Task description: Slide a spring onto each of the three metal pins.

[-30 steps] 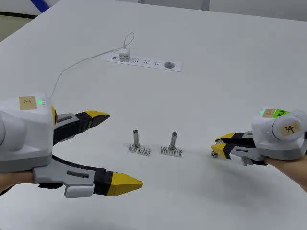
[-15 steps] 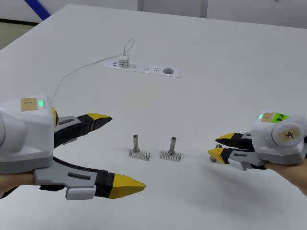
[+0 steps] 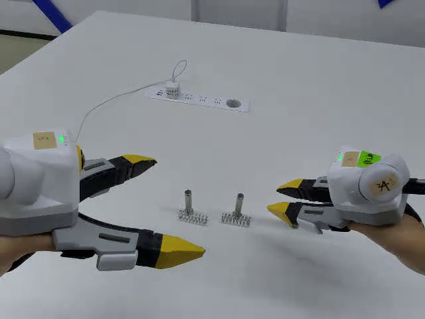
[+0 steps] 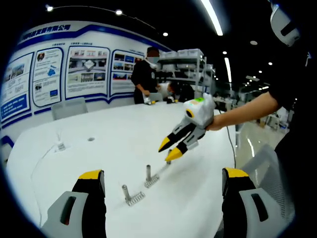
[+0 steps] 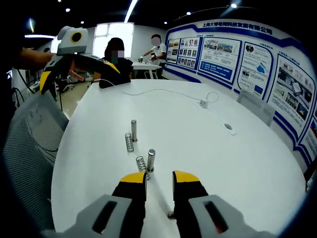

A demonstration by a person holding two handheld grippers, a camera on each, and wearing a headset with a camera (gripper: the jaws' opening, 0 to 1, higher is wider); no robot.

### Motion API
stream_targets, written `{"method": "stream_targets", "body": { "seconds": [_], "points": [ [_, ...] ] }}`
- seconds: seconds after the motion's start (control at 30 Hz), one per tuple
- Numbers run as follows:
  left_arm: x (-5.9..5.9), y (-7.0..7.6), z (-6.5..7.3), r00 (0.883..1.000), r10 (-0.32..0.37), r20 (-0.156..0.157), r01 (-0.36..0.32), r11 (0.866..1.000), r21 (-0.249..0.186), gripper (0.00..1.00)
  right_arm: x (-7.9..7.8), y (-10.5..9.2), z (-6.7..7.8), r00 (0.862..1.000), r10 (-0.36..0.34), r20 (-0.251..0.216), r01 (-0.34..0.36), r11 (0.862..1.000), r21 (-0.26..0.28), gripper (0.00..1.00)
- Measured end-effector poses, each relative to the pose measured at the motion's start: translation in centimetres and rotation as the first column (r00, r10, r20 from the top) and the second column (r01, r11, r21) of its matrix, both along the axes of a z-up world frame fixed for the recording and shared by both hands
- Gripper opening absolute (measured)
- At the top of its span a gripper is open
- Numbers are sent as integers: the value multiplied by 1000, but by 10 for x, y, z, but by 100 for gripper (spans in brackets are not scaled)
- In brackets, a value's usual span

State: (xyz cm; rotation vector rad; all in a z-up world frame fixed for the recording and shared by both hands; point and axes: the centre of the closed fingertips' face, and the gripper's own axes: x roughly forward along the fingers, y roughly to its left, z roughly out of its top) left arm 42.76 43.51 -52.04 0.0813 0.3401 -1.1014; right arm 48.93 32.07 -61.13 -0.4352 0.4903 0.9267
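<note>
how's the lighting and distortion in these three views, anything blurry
Head view: even, soft light, hardly any shadow by the pins, table sharp. Left gripper view: fisheye bows the wall posters, and the ceiling lights glare. Right gripper view: the table edge curves and the near jaws look slightly soft.

Left gripper (image 3: 174, 206), right gripper (image 3: 273, 199): white bodies, black jaws, yellow tips. Pins (image 3: 188, 198), springs (image 3: 192, 216): silver. Table (image 3: 299, 100): white. Label (image 3: 365, 158), right gripper's 12 o'clock: green.

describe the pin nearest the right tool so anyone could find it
Start at the power strip on the white table; nearer the person, two upright pins stand side by side. It is the pin on the right tool side; the other pin stands nearer the left tool.
</note>
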Motion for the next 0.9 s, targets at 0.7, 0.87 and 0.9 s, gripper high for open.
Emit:
{"method": "stream_targets", "body": {
  "seconds": [0.7,0.87,0.9],
  "points": [
    [4,16,-10,999,47,-26,-46,999,20,100,-4,32,-56,988,96,-122,-115,980,-160,16],
    [3,21,-14,998,59,-34,-58,998,31,100,0,31,-67,987,99,-128,-123,972,-199,16],
    [3,23,-13,997,63,-38,-62,998,28,100,2,31,-68,987,97,-132,-123,972,-201,16]
  ]
}}
